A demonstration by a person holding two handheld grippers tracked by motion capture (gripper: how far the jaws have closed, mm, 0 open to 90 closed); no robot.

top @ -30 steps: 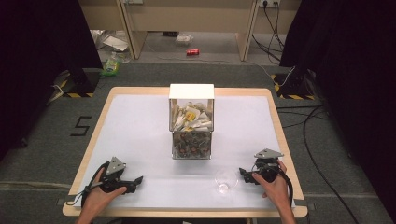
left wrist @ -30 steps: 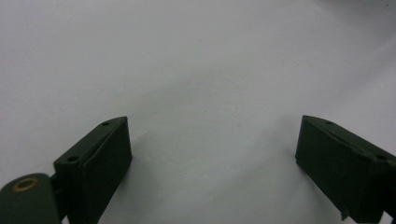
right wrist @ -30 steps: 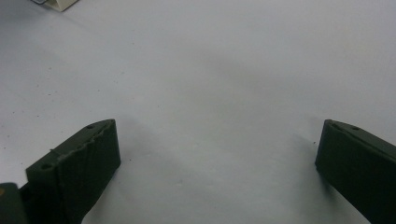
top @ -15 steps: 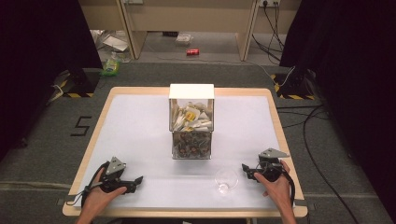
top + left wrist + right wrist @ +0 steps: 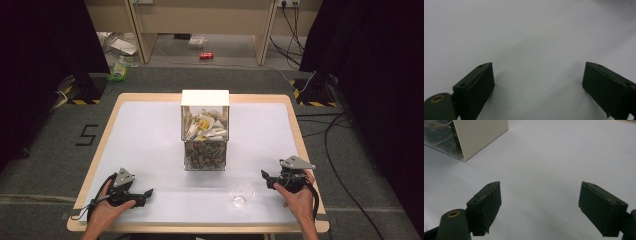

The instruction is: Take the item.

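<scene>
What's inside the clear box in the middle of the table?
The clear box holds two layers: pale packets with some yellow print in the upper part, and small dark pieces filling the lower part. Its white top covers the contents from above, and what lies deep behind the front layer is hidden.

Red can on floor; clear cup.

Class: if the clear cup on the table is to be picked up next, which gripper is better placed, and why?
Probably the right gripper: the clear cup sits just beside it, while the left gripper is across the table; both are open.
</scene>
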